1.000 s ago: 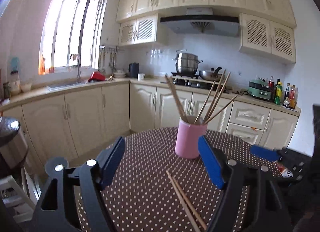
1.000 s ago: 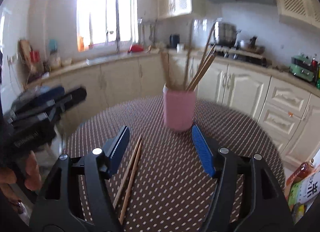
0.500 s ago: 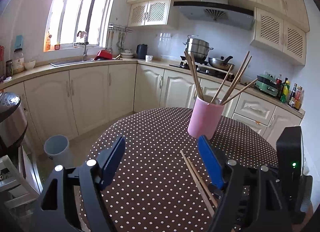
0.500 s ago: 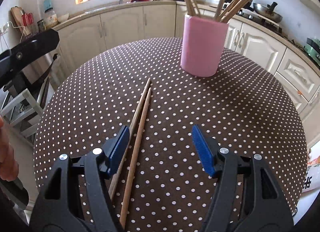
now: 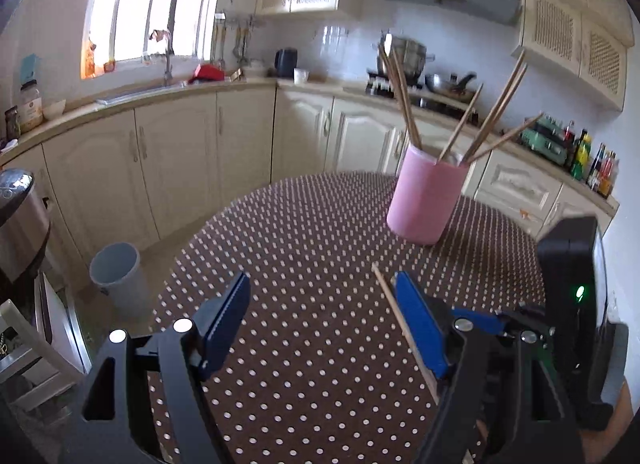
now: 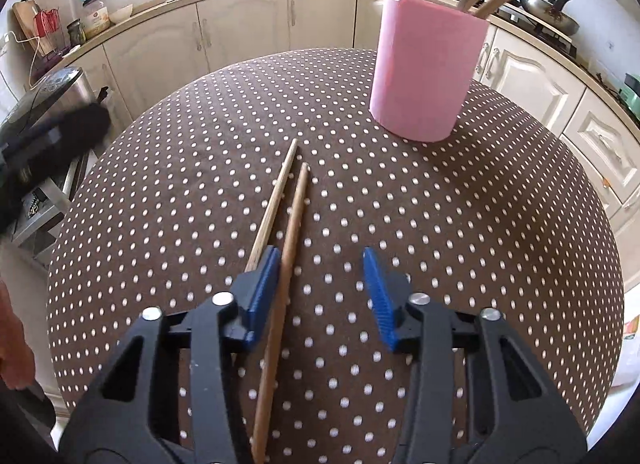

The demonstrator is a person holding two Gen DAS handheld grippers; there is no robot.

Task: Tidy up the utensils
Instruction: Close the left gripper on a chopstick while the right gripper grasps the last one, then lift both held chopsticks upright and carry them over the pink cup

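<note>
- Jaws of the right gripper (image 6: 320, 284) have just been closing but are not yet together: one wooden chopstick (image 6: 286, 264) lies between them against the left blue pad, the right pad clear of it, so no grip is confirmed.
- Jaws of the left gripper (image 5: 320, 320) stand spread wide over the brown polka-dot tablecloth (image 5: 312, 232), holding nothing.
- Done so far, by my judgement: about six wooden chopsticks (image 5: 404, 104) already stand in the pink cylindrical holder (image 6: 424, 68).
- Outstanding: two loose chopsticks remain flat on the cloth, near the holder; the second chopstick (image 6: 276, 200) lies just outside the right gripper's left pad.
- Right wrist view alone shows both loose chopsticks along their length and which one sits inside the jaws.
- Left wrist view alone shows the right gripper's body from the side, but only a short stretch of one loose chopstick beside its own right pad.
</note>
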